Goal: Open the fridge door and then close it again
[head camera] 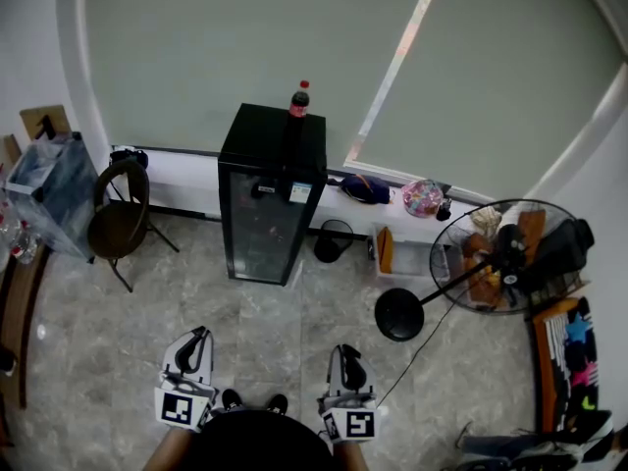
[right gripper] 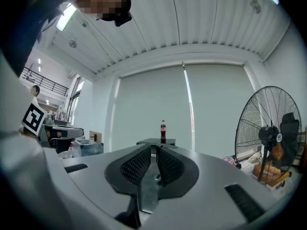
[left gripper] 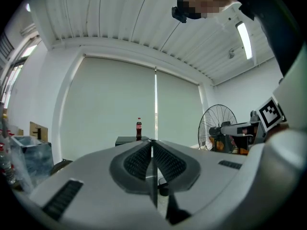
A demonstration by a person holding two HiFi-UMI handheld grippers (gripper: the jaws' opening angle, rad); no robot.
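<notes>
Fridge (head camera: 265,214) door closed, left tongs (head camera: 199,336) shut, empty, right tongs (head camera: 348,351) barely ajar, empty

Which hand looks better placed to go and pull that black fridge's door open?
Right, narrowly. Both tools hang well back from the fridge, but the right tool has its jaws slightly parted, ready to grip, while the left tool is shut.

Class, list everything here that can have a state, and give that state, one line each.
Fridge: door closed.
Bottle: upright on the fridge, cap on.
Blinds: pulled down.
Fan: standing upright.
Left gripper: shut, empty.
Right gripper: jaws slightly apart, empty.
</notes>
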